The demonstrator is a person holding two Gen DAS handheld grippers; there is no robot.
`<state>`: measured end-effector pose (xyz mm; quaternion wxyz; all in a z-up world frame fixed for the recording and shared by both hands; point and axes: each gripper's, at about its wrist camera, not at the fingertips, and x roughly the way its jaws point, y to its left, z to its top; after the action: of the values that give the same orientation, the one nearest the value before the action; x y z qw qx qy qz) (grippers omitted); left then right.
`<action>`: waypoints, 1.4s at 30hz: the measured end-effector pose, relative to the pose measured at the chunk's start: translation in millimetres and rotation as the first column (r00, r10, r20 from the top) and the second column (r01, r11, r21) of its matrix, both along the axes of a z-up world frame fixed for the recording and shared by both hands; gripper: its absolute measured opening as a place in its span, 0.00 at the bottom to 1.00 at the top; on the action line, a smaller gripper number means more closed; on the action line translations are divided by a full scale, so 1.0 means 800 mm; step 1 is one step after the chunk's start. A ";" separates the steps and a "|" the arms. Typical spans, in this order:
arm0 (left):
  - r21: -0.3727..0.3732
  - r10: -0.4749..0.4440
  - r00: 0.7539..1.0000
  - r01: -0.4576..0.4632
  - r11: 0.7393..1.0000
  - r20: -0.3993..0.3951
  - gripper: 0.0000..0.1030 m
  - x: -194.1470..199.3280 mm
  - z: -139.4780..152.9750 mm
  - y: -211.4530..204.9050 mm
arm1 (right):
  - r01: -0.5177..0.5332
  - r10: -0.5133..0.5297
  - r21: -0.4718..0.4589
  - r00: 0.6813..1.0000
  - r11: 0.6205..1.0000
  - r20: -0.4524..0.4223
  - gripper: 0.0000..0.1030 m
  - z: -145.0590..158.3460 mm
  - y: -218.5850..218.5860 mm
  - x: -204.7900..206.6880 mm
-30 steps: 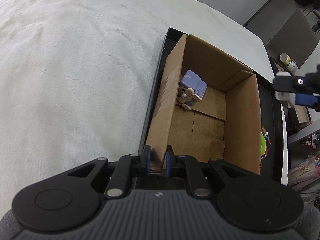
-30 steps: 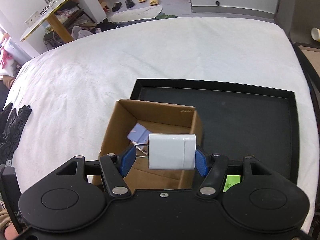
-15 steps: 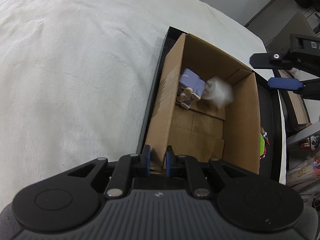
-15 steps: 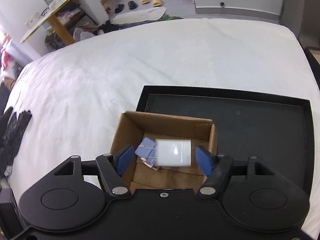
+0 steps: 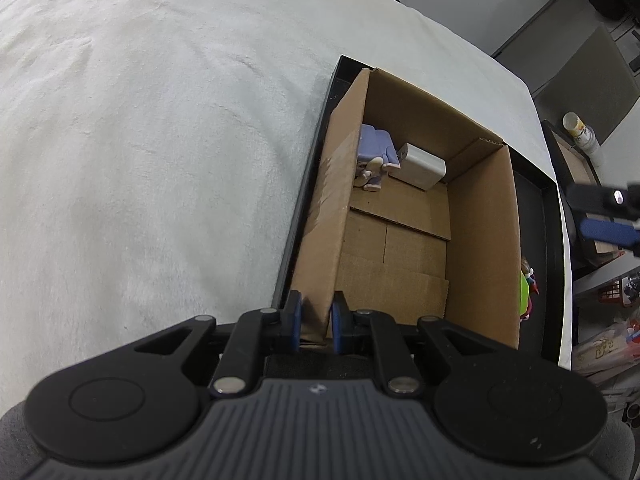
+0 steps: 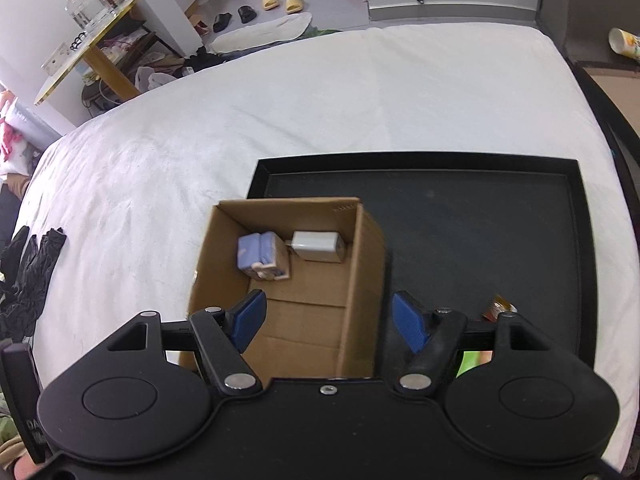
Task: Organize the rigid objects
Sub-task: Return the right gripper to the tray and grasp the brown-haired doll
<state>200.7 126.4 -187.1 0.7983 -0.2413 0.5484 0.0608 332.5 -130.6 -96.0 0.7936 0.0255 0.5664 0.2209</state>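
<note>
Item: cardboard box, sitting centre frame in the black tray on the white bed. My left gripper is pinching its near wall. My right gripper is hanging empty, jaws parted. The white charger is lying inside, touching the purple toy.

I see the open-topped brown cardboard box mostly bare inside; only a lilac toy chair and white plug adapter crowd its 12 o'clock end. At 2 o'clock the black rectangular tray floor lies free.
</note>
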 end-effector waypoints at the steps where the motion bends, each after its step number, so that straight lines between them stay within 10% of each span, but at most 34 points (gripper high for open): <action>1: 0.000 0.003 1.000 -0.003 1.000 -0.001 0.13 0.000 0.000 0.000 | 0.003 -0.003 0.000 1.000 1.000 -0.002 0.67 0.000 -0.005 -0.001; 42: 0.053 0.013 1.000 -0.012 0.999 -0.021 0.13 0.004 0.005 -0.016 | 0.193 -0.220 -0.130 0.947 0.973 -0.236 0.60 -0.136 -0.111 -0.033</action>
<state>203.6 113.7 -182.9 0.7981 -0.2231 0.5536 0.0828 305.9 -219.2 -204.4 0.7352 0.0705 0.6664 0.1015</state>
